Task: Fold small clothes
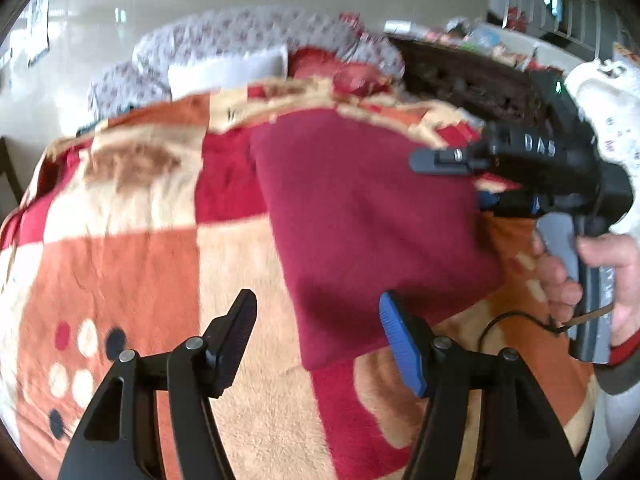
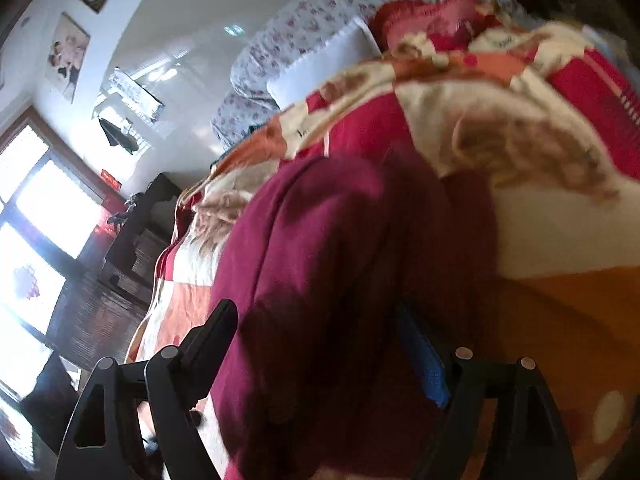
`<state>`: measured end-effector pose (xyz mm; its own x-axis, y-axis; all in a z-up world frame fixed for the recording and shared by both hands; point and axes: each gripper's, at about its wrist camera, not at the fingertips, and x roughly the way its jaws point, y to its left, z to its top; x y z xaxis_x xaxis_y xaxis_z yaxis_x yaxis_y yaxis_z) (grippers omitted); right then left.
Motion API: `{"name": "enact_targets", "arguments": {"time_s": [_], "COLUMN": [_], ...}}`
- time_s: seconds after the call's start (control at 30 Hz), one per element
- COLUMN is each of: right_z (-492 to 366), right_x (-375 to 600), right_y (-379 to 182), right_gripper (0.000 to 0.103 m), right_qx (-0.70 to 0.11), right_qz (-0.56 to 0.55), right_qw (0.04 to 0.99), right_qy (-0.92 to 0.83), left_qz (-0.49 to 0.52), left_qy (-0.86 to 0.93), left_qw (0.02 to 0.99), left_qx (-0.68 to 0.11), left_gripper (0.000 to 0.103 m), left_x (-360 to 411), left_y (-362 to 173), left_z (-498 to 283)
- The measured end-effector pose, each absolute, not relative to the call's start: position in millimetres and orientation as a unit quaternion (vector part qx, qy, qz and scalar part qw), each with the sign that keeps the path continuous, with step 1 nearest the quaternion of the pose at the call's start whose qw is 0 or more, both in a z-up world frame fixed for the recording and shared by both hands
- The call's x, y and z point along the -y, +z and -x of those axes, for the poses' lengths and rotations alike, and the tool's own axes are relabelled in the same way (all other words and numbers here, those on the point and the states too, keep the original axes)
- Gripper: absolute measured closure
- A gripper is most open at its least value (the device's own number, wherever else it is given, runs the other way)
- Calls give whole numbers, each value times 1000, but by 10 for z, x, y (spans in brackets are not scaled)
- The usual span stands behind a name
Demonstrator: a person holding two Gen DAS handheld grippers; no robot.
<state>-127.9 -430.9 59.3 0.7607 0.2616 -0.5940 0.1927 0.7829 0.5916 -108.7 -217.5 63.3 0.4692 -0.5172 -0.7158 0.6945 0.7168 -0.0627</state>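
A dark red garment [image 1: 360, 216] lies folded flat on a bed covered by a checked orange, red and cream blanket [image 1: 132, 264]. My left gripper [image 1: 318, 312] stands open just above the garment's near corner; the blue-padded finger [image 1: 400, 344] is over its near edge and the other finger is over the blanket. My right gripper [image 1: 456, 180], held by a person's hand [image 1: 568, 276], is at the garment's right edge. In the right wrist view the right gripper [image 2: 316, 314] is wide open, with the dark red garment [image 2: 328, 248] bulging between and below its fingers, not pinched.
A floral quilt [image 1: 240, 36] and a white pillow [image 1: 228, 68] are piled at the bed's far end. A dark wooden headboard [image 1: 472, 76] runs along the right, with a white cloth [image 1: 604, 92] beside it. A dark cabinet [image 2: 132, 240] stands by bright windows [image 2: 32, 216].
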Motion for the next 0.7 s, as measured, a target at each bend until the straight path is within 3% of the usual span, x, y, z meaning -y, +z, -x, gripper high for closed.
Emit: {"name": "enact_targets", "arguments": {"time_s": [0.07, 0.1, 0.13, 0.2, 0.4, 0.5, 0.7], "right_z": [1194, 1193, 1207, 1303, 1591, 1511, 1860], "right_x": [4267, 4237, 4197, 4132, 4159, 4283, 4399], "right_y": [510, 532, 589, 766, 981, 636, 1057], "right_gripper": [30, 57, 69, 77, 77, 63, 59], "right_qx": [-353, -348, -345, -333, -339, -373, -297], "right_qz": [-326, -316, -299, -260, -163, -191, -195], "right_qw": [877, 883, 889, 906, 925, 906, 930], "right_qy": [8, 11, 8, 9, -59, -62, -94], "left_qz": [-121, -119, -117, -114, -113, -124, -128], "left_qy": [-352, -350, -350, -353, -365, -362, -350], "left_qw": [845, 845, 846, 850, 862, 853, 864], "left_qx": [-384, -386, -385, -374, -334, -356, -339], "left_gripper": [40, 40, 40, 40, 30, 30, 30], "left_x": [2177, 2173, 2163, 2162, 2253, 2418, 2475], "left_y": [538, 529, 564, 683, 938, 786, 834], "left_z": [1122, 1148, 1164, 1211, 1346, 1324, 1301]}}
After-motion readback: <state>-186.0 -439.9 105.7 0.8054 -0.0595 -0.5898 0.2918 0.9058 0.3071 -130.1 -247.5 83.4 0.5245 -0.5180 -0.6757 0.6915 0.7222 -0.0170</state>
